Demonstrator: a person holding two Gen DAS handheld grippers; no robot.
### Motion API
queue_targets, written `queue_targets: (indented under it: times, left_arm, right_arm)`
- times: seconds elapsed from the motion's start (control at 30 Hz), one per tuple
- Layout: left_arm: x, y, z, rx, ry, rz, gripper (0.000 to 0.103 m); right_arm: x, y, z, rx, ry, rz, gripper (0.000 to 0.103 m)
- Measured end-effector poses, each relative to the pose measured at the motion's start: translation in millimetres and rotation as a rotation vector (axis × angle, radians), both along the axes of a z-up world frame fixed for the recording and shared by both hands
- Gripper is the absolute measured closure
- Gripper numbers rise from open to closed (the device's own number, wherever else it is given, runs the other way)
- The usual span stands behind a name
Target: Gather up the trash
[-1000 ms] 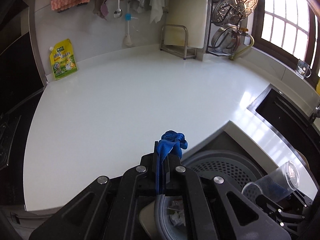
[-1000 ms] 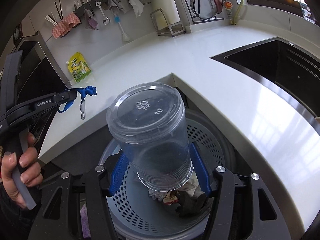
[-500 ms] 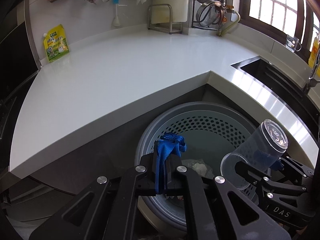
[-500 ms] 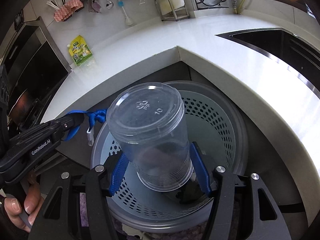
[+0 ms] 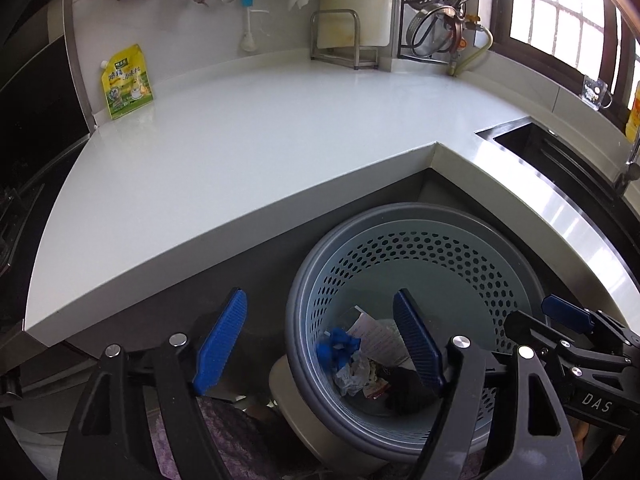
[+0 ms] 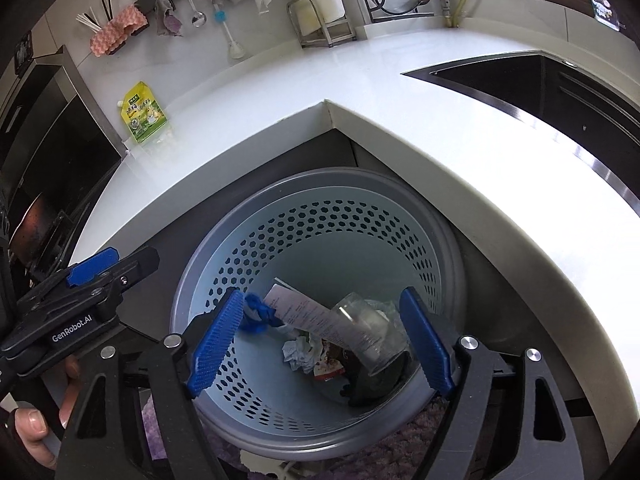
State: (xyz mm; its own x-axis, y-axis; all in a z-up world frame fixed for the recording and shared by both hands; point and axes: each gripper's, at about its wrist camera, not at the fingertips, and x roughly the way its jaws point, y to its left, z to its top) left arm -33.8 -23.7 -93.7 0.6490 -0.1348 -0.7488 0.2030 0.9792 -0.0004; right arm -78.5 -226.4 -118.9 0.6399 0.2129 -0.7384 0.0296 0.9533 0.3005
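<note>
Left tongs (image 5: pixel 320 344) have just been opening, jaws wide, nothing between them. Right tongs (image 6: pixel 322 340) have also just opened wide, empty. Both hang over the perforated grey bin (image 6: pixel 320 216), lower centre of frame. Inside it: blue cloth scrap (image 6: pixel 258 314), clear plastic cup (image 6: pixel 370 330) on its side, crumpled paper (image 6: pixel 298 352). White tabletop (image 5: pixel 240 152) wraps behind; yellow pouch (image 5: pixel 126 82) upper left.

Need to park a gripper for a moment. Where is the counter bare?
The counter is bare from the yellow pouch to the sink. The back wall, by the metal rack, is crowded, as is the bin floor.
</note>
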Motion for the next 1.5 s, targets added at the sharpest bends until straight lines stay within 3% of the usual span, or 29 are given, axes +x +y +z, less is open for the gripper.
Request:
queue_targets:
  times: [0.6, 0.83, 1.5]
  left_arm:
    - [-3.2, -1.5, 0.9, 0.011, 0.003, 0.003, 0.022]
    - [-4.2, 0.6, -0.2, 0.006, -0.002, 0.013, 0.008]
    - [-4.6, -0.2, 0.8, 0.048, -0.015, 0.02, 0.006]
  right_arm:
    - [-8.0, -1.5, 4.7, -0.005, -0.019, -0.009, 0.026]
    - [-7.9, -1.0, 3.8, -0.006, -0.015, -0.007, 0.026]
    - [-6.7, 1.4, 0.7, -0.002, -0.006, 0.0, 0.026]
